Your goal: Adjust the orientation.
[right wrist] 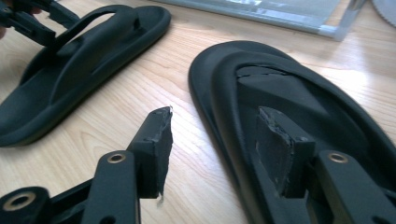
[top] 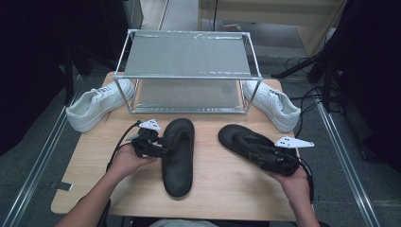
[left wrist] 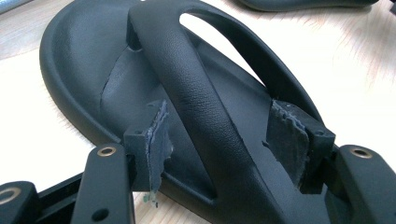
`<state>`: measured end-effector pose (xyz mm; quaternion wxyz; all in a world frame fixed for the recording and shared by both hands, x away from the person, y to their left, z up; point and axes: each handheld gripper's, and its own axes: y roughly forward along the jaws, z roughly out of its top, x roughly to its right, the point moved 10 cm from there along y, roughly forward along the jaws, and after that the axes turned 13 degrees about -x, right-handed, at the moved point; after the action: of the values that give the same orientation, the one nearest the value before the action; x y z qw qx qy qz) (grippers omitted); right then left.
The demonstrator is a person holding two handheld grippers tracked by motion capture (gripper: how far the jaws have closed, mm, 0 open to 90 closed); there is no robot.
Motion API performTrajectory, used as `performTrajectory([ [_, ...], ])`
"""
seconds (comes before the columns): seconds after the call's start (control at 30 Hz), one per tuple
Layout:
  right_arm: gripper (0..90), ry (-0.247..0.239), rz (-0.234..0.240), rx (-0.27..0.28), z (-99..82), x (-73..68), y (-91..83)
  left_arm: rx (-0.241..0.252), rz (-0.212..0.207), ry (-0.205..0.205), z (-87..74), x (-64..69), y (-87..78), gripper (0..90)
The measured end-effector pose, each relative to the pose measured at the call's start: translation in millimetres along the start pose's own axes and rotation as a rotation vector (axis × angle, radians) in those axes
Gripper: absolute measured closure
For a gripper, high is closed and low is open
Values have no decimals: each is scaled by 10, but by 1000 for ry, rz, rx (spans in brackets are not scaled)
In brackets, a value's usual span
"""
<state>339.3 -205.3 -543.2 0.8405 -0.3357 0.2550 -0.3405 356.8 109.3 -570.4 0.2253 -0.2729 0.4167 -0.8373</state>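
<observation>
Two black flip-flop sandals lie on the wooden table [top: 222,184]. The left sandal [top: 178,158] points away from me, and my left gripper [top: 161,144] reaches it from the left side. In the left gripper view its jaws [left wrist: 219,126] stand open astride the sandal's strap [left wrist: 196,98], with the pads [left wrist: 158,140] not pressing on it. The right sandal [top: 243,141] lies slanted. My right gripper [top: 264,154] sits at its near end, open [right wrist: 224,130]: one pad [right wrist: 156,140] is over bare table, the other over the right sandal [right wrist: 289,93], whose rim runs between them.
A metal-framed two-level shelf [top: 187,71] stands at the back of the table. A white sneaker [top: 97,105] lies left of it and another white sneaker [top: 273,104] right of it. Cables trail over the floor at the right.
</observation>
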Motion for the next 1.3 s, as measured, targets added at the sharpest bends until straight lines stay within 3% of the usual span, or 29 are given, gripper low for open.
performTrajectory([
  [0.3,494,17,2,-5,8,172,104,5,4,-4,1,-5,-10,391],
  [0.57,522,-31,25,-28,46,109,268,3,5,-1,3,-6,4,391],
  [0.8,621,-97,-2,-64,73,80,414,3,9,-2,3,-13,8,390],
  [1.0,757,-49,22,-102,96,94,535,5,8,-2,3,-17,4,389],
  [1.17,790,-43,22,-124,123,103,534,9,10,-2,6,-20,-5,389],
  [1.3,788,-48,3,-106,182,77,488,6,11,-4,0,-25,-7,390],
])
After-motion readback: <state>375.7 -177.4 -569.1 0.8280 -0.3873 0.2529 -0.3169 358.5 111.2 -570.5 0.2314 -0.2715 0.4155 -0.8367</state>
